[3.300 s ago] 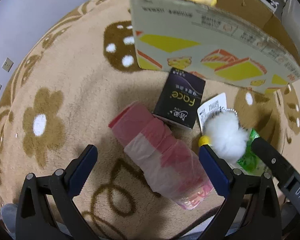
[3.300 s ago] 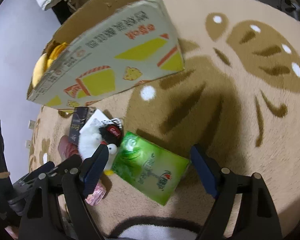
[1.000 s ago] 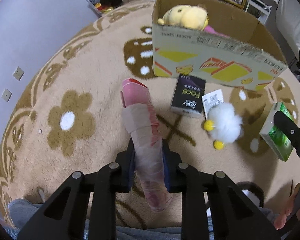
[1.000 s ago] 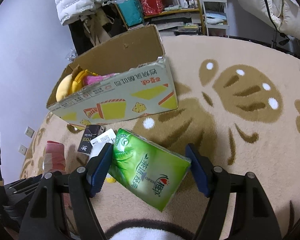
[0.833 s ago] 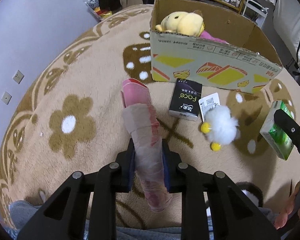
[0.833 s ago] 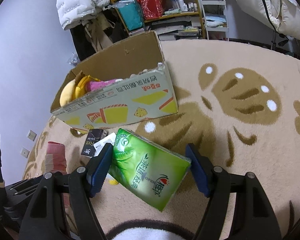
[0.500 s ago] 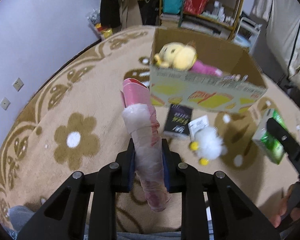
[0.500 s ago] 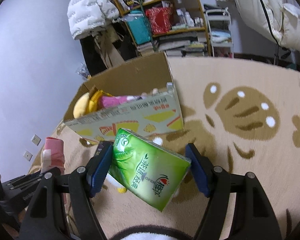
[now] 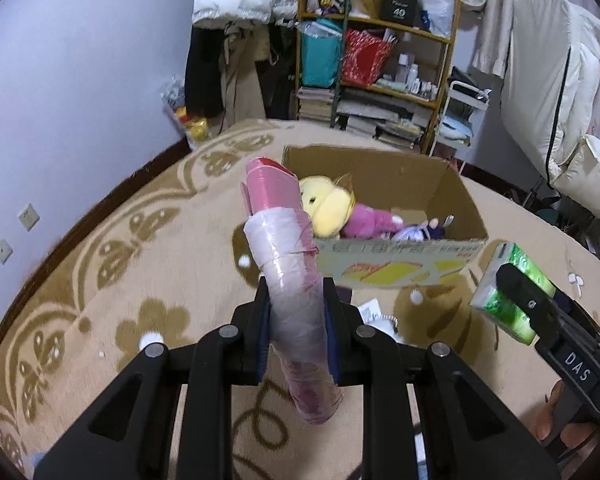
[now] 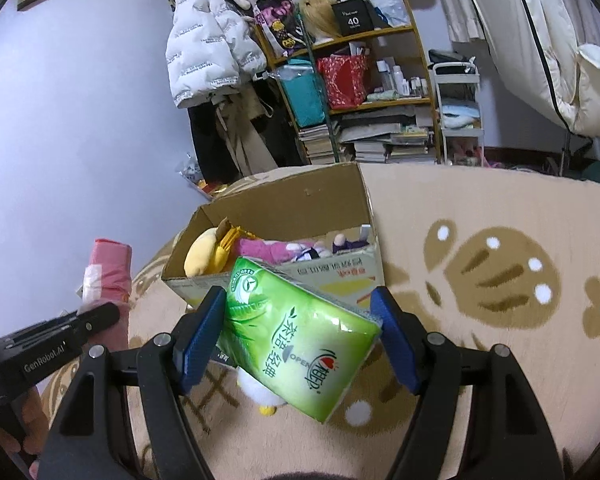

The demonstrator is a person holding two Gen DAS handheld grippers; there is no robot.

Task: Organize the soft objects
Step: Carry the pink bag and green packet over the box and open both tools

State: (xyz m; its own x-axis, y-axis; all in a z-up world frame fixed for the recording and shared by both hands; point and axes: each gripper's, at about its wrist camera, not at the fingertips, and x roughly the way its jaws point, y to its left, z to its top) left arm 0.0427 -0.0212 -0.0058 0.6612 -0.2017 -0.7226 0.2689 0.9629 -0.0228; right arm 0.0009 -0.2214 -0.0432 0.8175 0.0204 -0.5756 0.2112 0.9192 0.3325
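Observation:
My left gripper (image 9: 296,332) is shut on a pink plastic-wrapped roll (image 9: 288,264) and holds it high above the carpet, its far end near the cardboard box (image 9: 412,268). My right gripper (image 10: 300,336) is shut on a green tissue pack (image 10: 296,328), also lifted, just short of the box (image 10: 340,276). The open box holds a yellow plush (image 9: 328,208), a pink doll (image 9: 368,220) and a small purple toy (image 9: 416,234). The tissue pack also shows at the right of the left wrist view (image 9: 508,292), and the roll at the left of the right wrist view (image 10: 108,272).
A white fluffy toy (image 10: 260,392) with yellow feet lies on the carpet under the tissue pack, next to a white tag (image 9: 370,310). A cluttered shelf (image 9: 380,64), hanging coats (image 10: 208,52) and a white padded chair (image 9: 560,92) stand behind the box on the patterned beige rug (image 9: 120,280).
Both grippers have risen and tilted up with the roll and tissue pack still held. The box interior and the room behind now show; the floor items have dropped low in view.

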